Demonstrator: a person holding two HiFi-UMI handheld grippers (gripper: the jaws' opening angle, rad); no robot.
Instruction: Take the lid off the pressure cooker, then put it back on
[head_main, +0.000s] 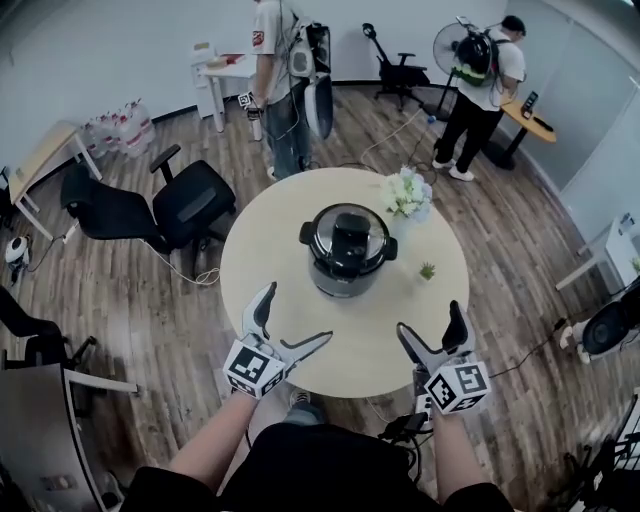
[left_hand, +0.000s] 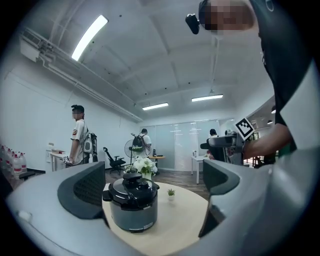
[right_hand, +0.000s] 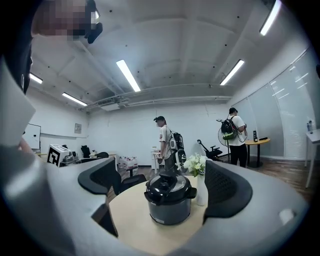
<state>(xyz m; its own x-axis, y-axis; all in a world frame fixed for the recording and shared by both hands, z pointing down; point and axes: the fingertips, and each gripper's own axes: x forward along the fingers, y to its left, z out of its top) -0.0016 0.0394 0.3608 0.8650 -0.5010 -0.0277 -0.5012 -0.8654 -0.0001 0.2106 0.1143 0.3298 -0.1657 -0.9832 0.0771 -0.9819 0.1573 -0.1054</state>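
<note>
An office room with wood flooring holds a round pale counter (head_main: 300, 335). 2 people stand far back, and a black office chair (head_main: 150, 210) sits off to the left. The pressure cooker (head_main: 348, 250) stands near the counter's middle with its black lid (head_main: 348, 236) seated on it. A vase of white flowers (head_main: 408, 192) is just behind it to the right, and a tiny potted plant (head_main: 427, 271) sits beside it on the right.

The left gripper (head_main: 298, 314) and the right gripper (head_main: 430, 317) hover over the near edge of the counter, well short of the cooker. In the left gripper view the fingers (left_hand: 85, 190) are spread wide with nothing between them. The right gripper's fingers (right_hand: 227, 192) are likewise released and empty. Each view frames the cooker through the gap.

The step in hand looks like the reach-in, with the lid not yet touched. To do it well, 1 gripper probably ought to brace the pot at a side handle (head_main: 307, 235) while the other comes down squarely over the raised grip at the lid's centre and clamps across its narrow width. A lid like this likely needs a turn to unlock before it rises. If so, the twist should come first, then a straight vertical lift. The right gripper's path should stay clear of the flowers and the little plant, which would tip easily.
</note>
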